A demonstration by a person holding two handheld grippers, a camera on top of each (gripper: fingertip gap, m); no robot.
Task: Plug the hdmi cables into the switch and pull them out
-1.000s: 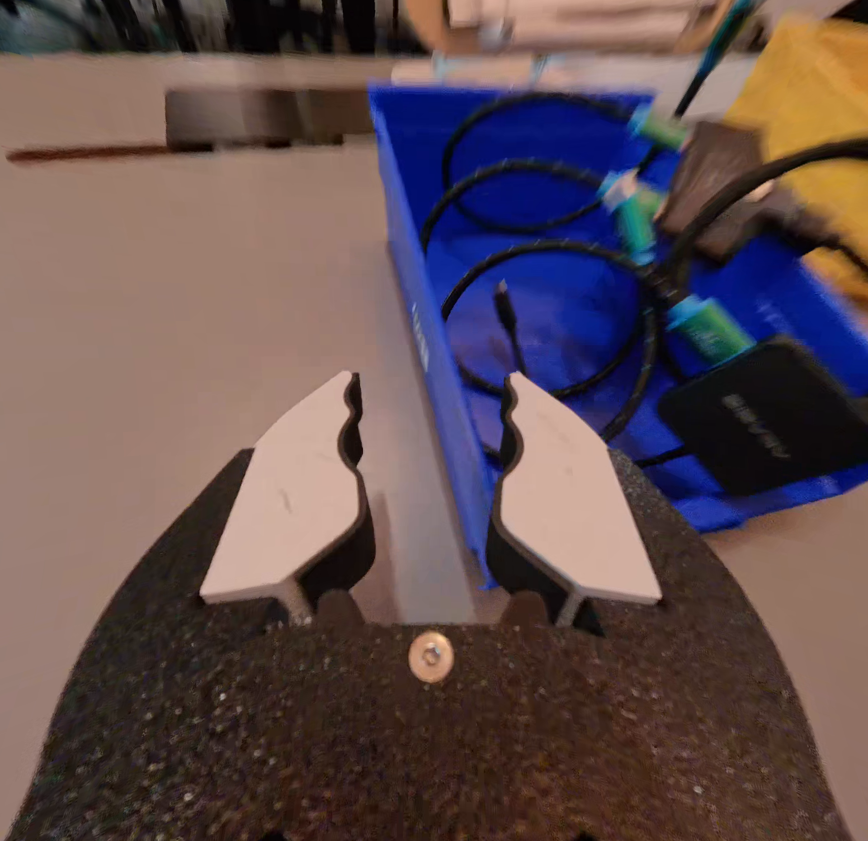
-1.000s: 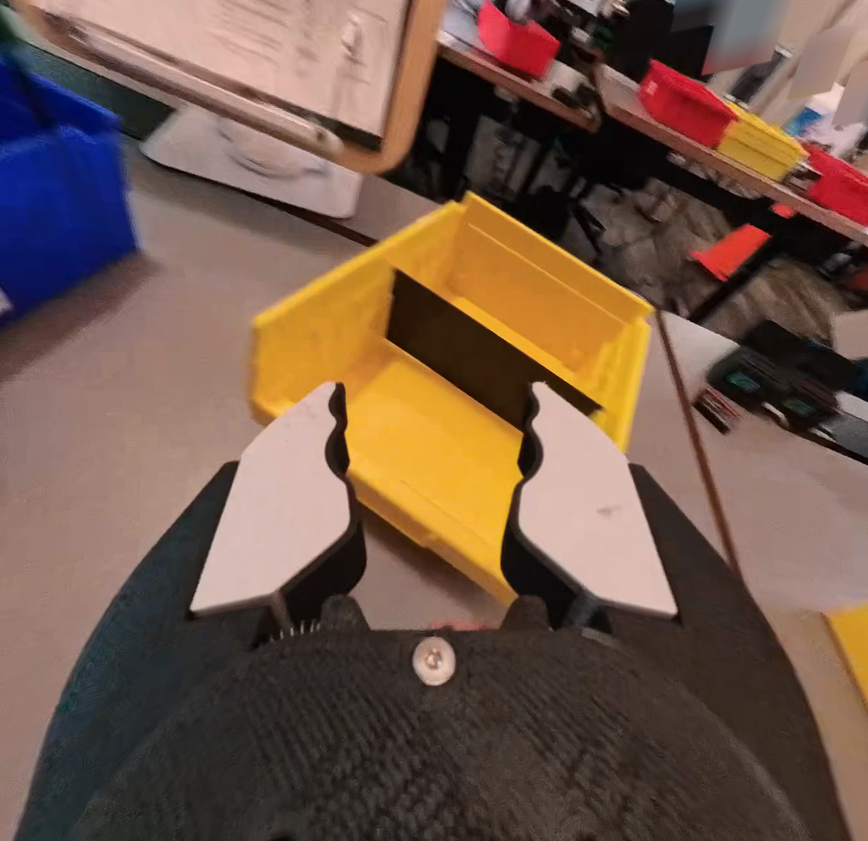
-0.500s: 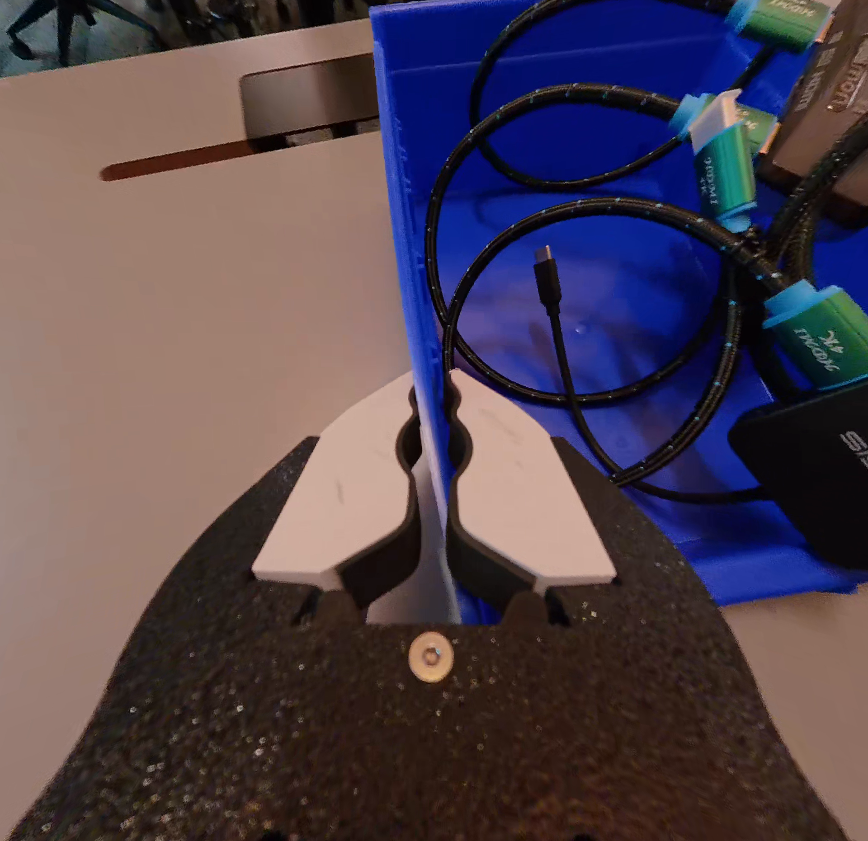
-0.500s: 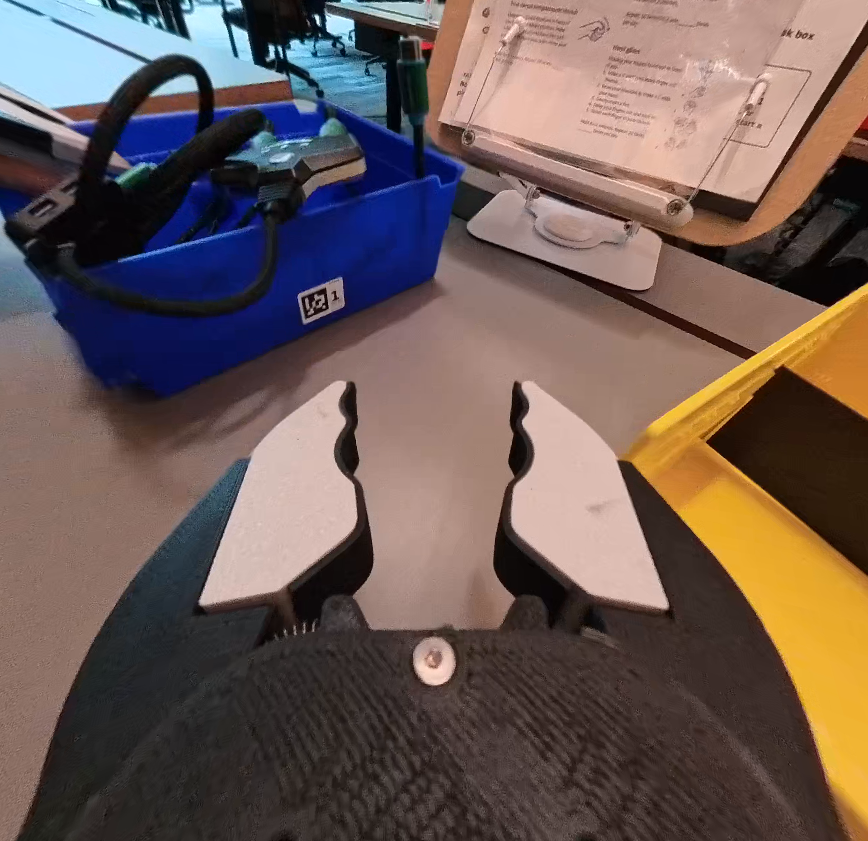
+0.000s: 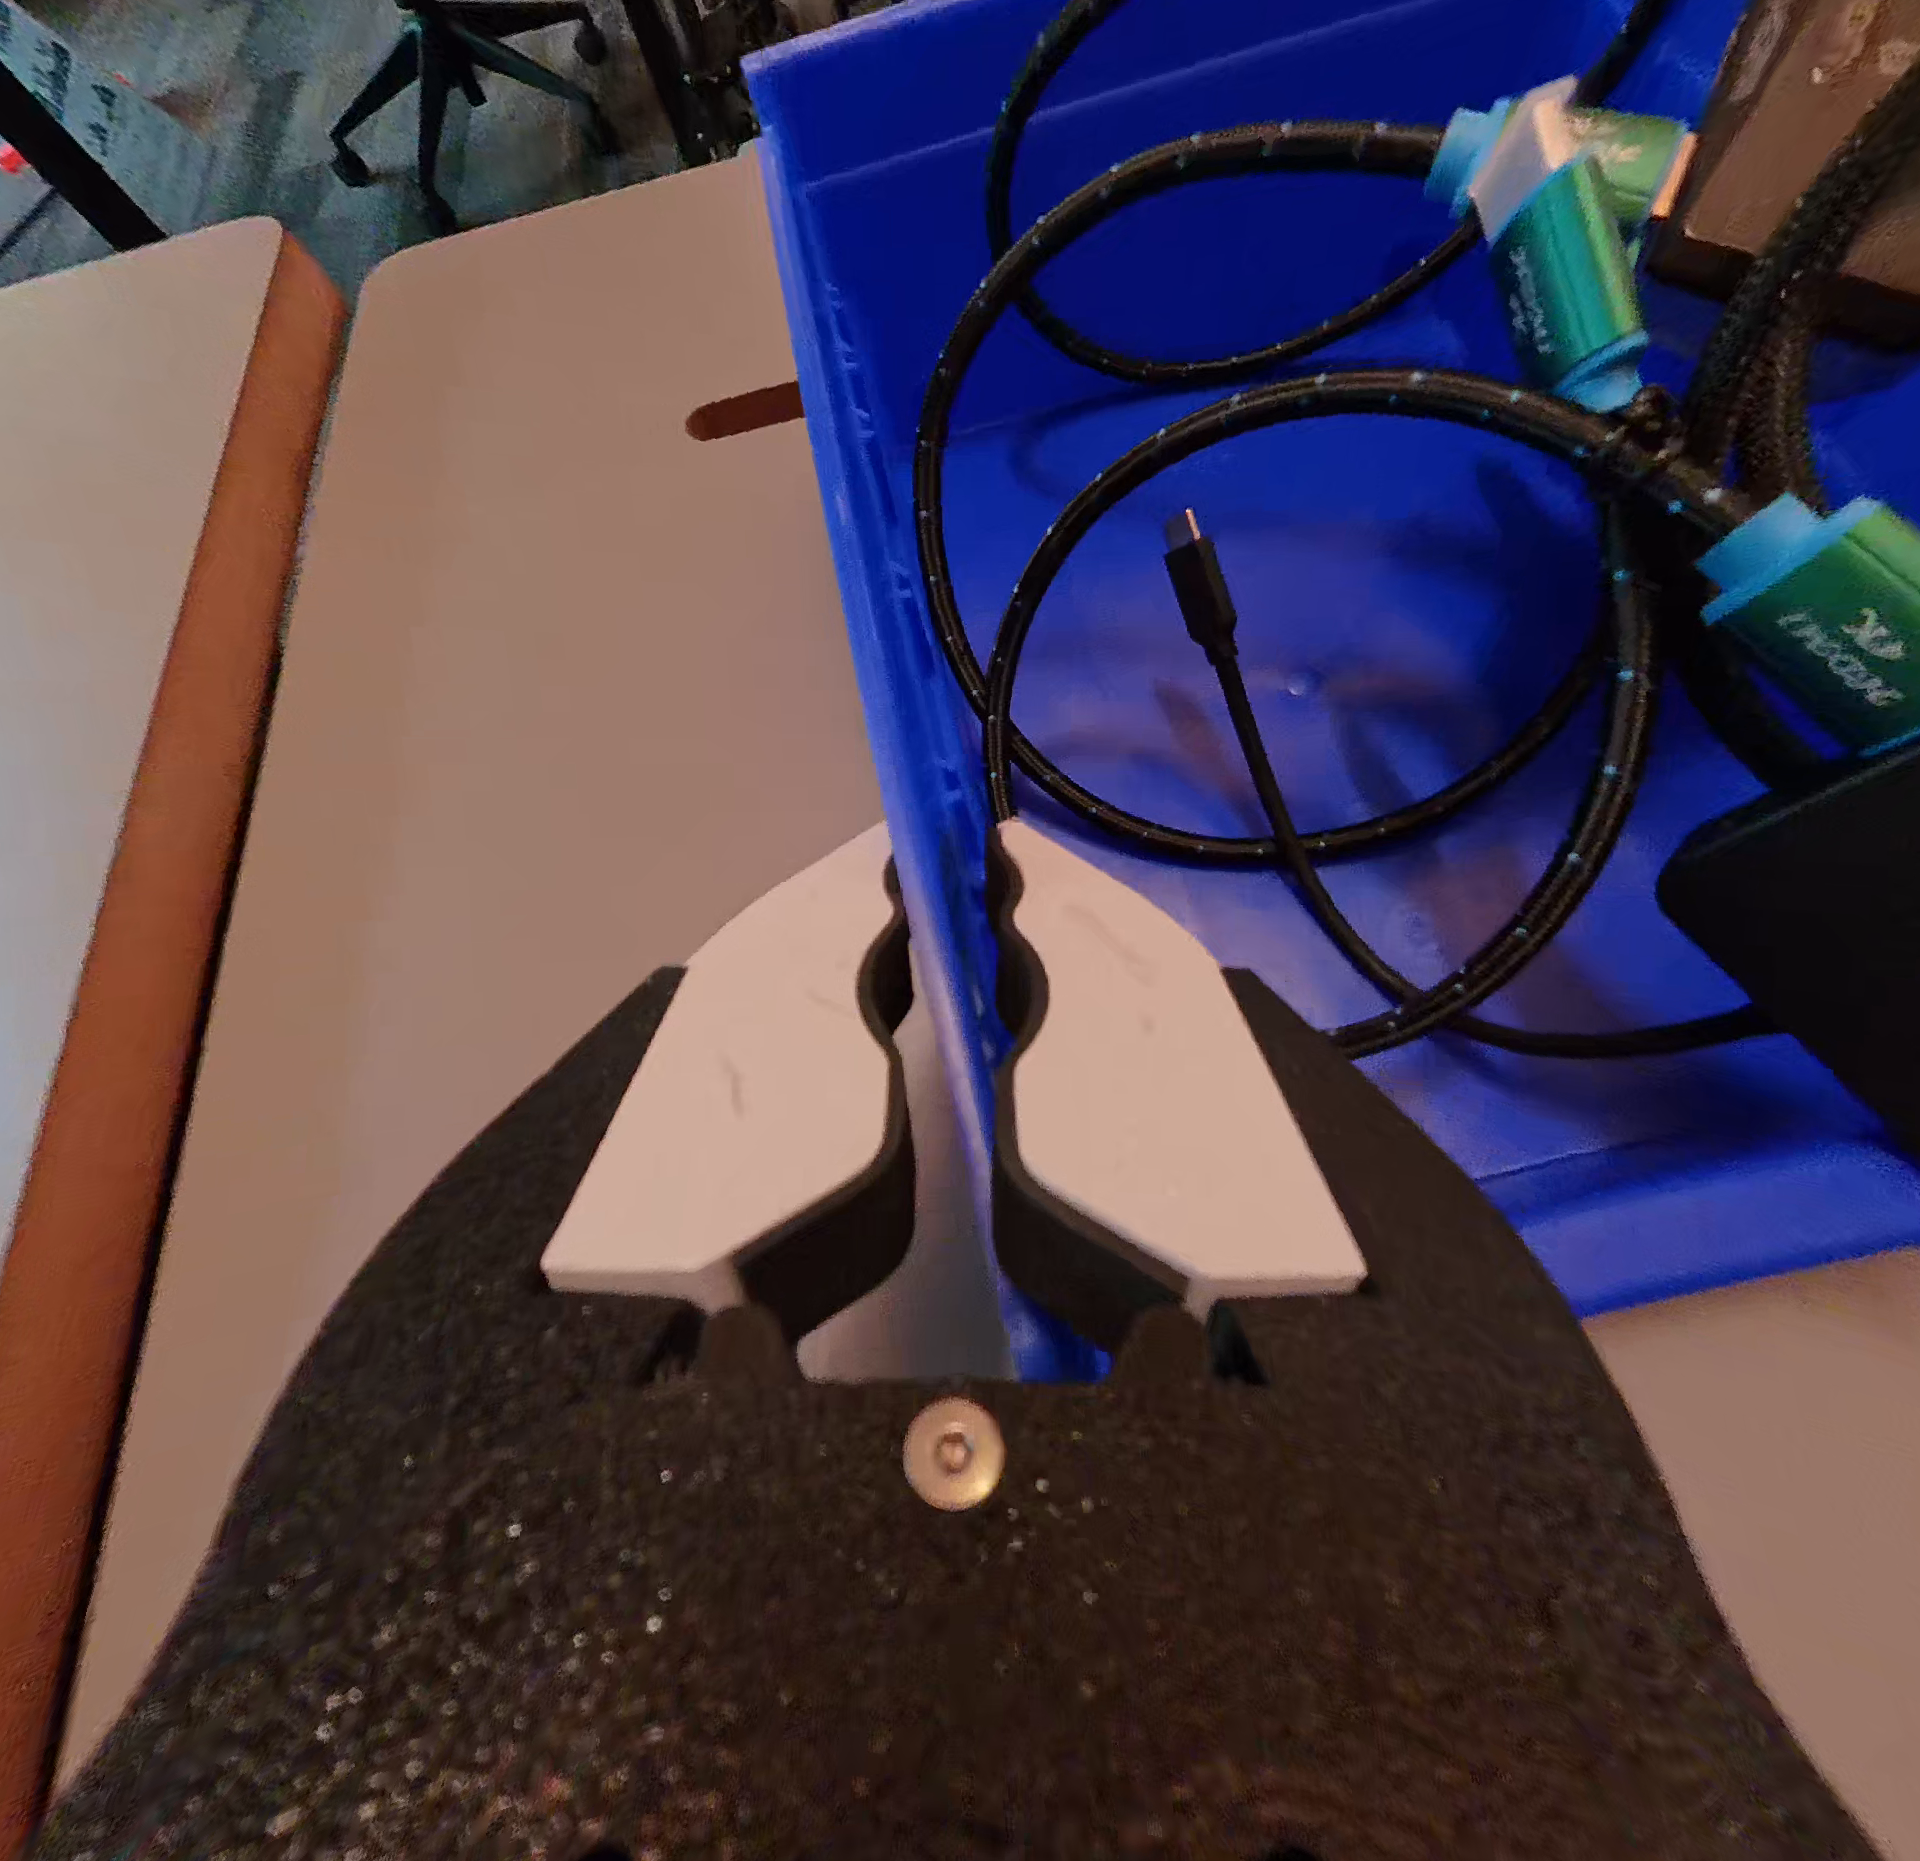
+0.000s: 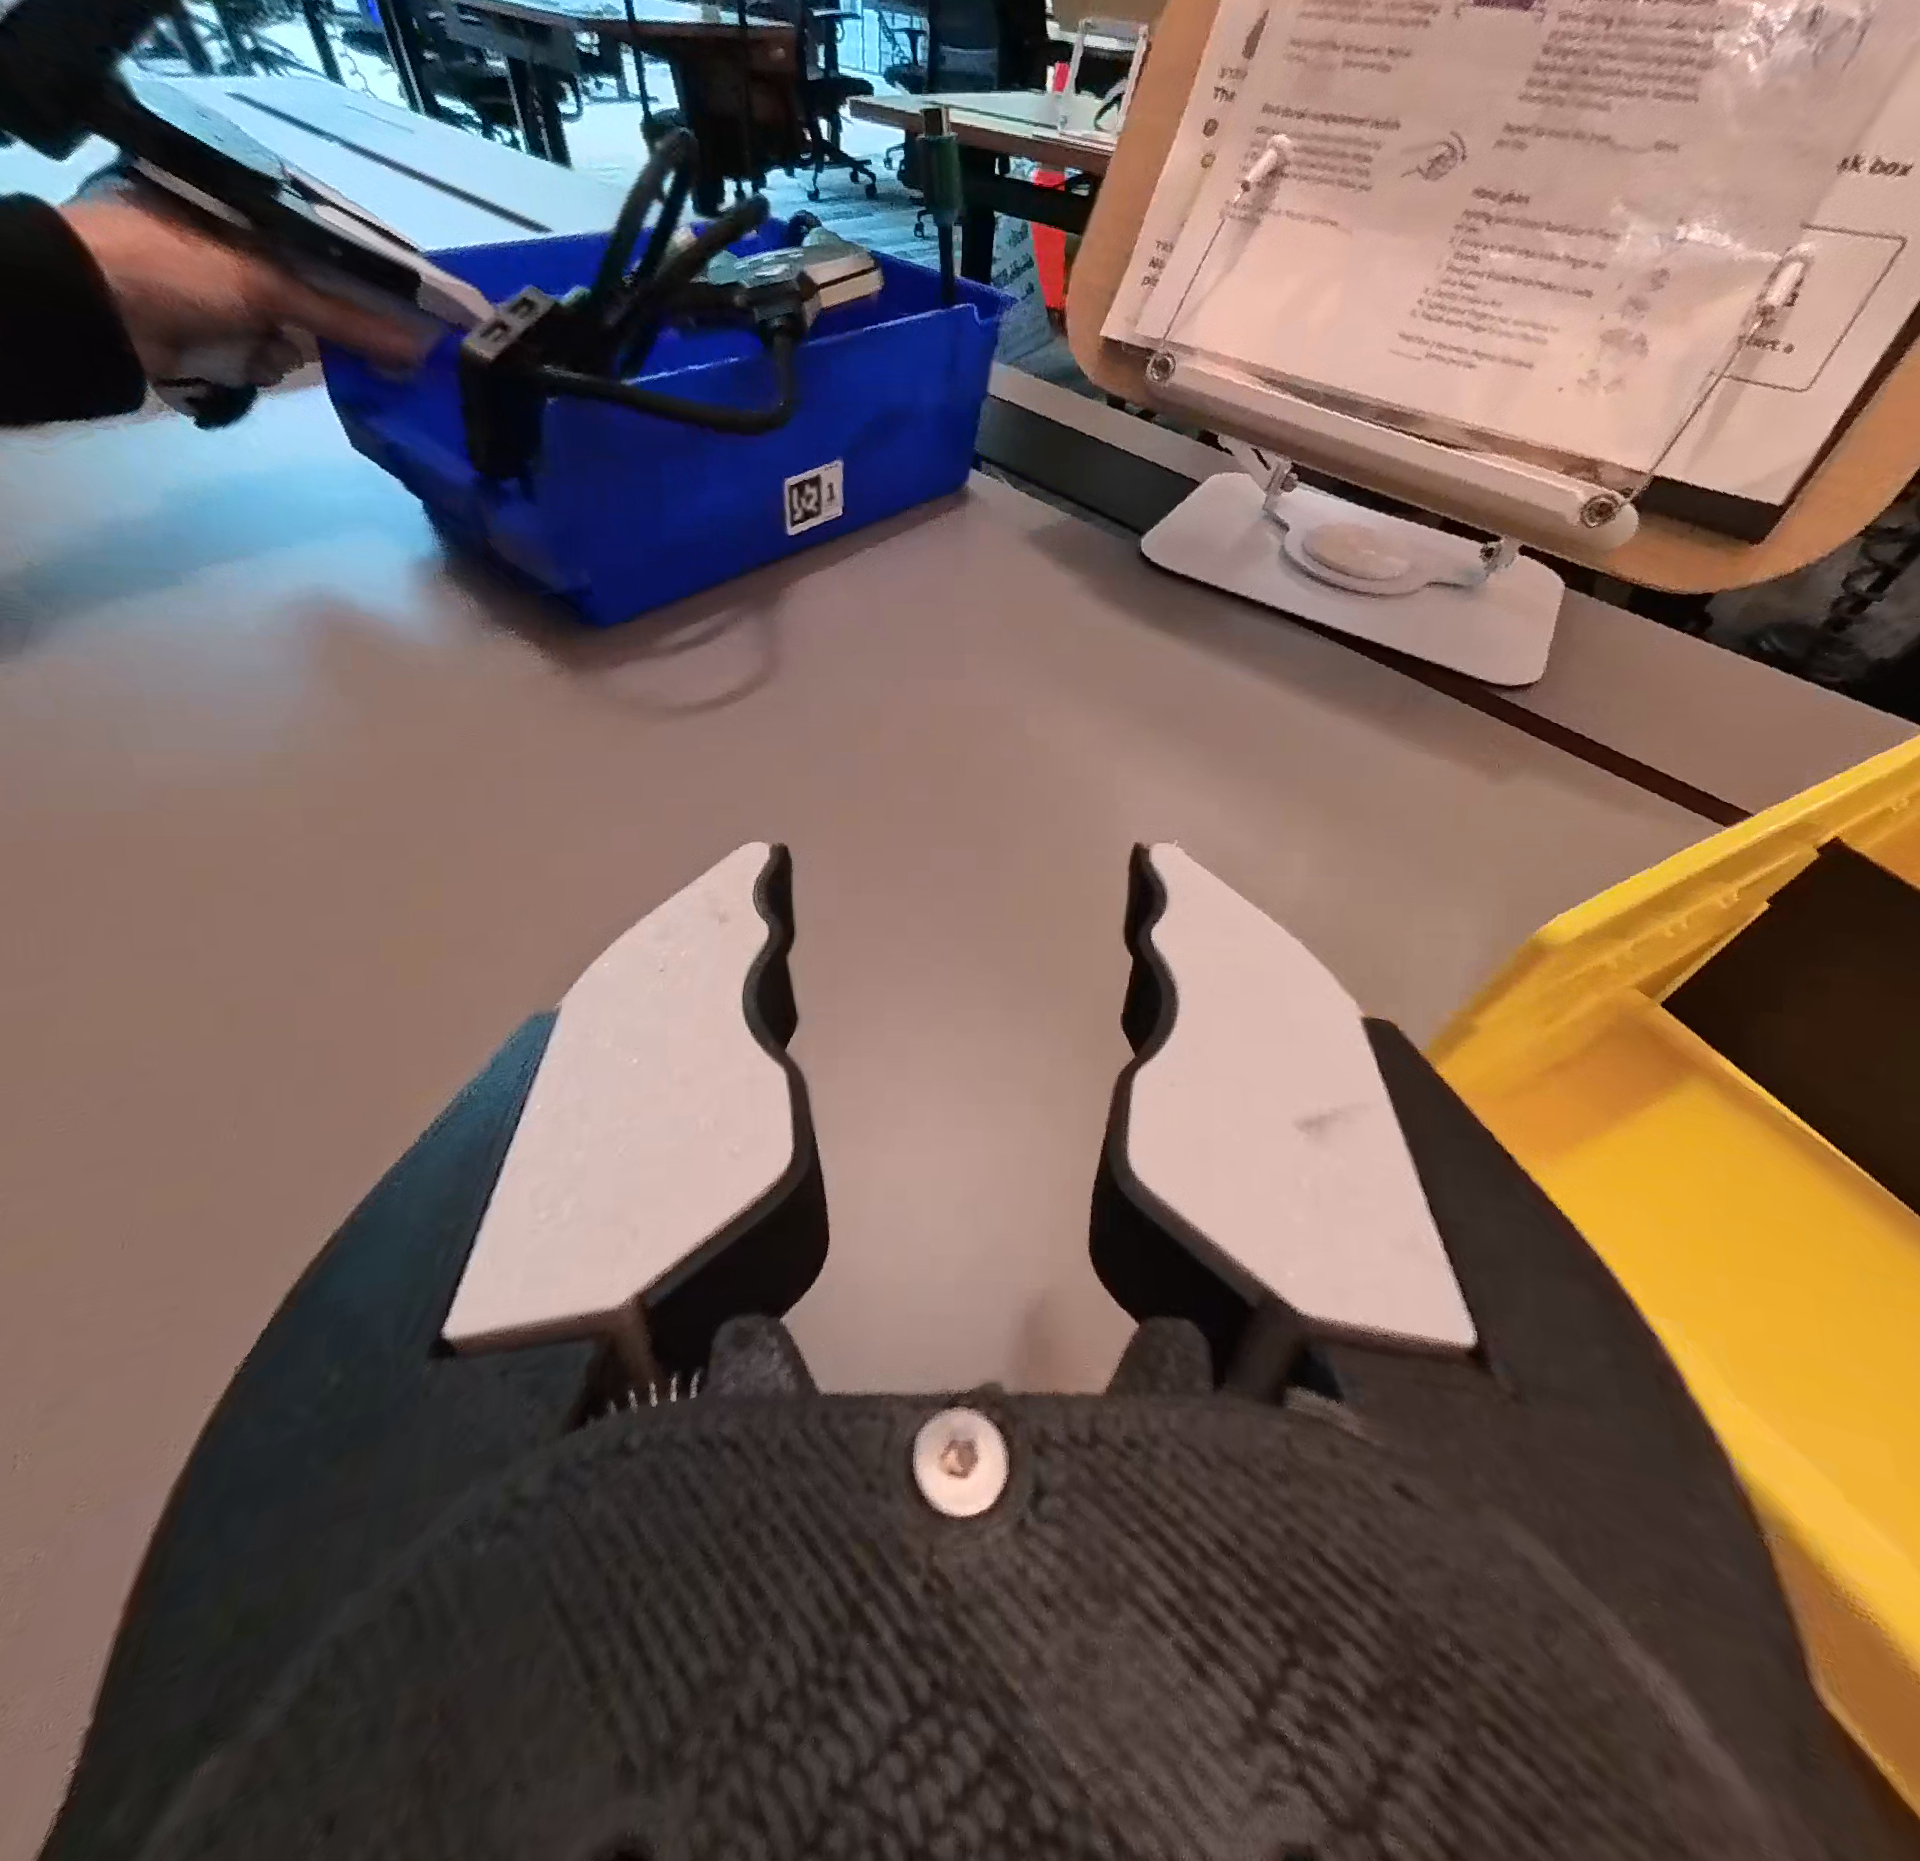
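Observation:
A blue bin [image 5: 862, 377] holds several black braided HDMI cables [image 5: 956, 523] with green plugs [image 5: 1558, 263], a thin black USB cable [image 5: 1205, 596] and black switch boxes [image 5: 1808, 938]. My left gripper [image 5: 948, 855] is shut on the bin's left wall, one finger outside and one inside. In the right wrist view the blue bin [image 6: 665, 461] stands far left, with the left gripper [image 6: 312, 242] and a hand at its edge. My right gripper [image 6: 958, 866] is open and empty above the bare grey table [image 6: 520, 876].
A yellow bin [image 6: 1714, 1136] with a black divider sits right beside my right gripper. A wooden document stand [image 6: 1507, 253] with a page stands at the back right on a white base. A second table [image 5: 94, 564] with a brown edge lies left of the blue bin.
My left gripper has closed on the blue bin's wall and the bin has shifted. My right gripper has swung left from the yellow bin toward the blue one, still open.

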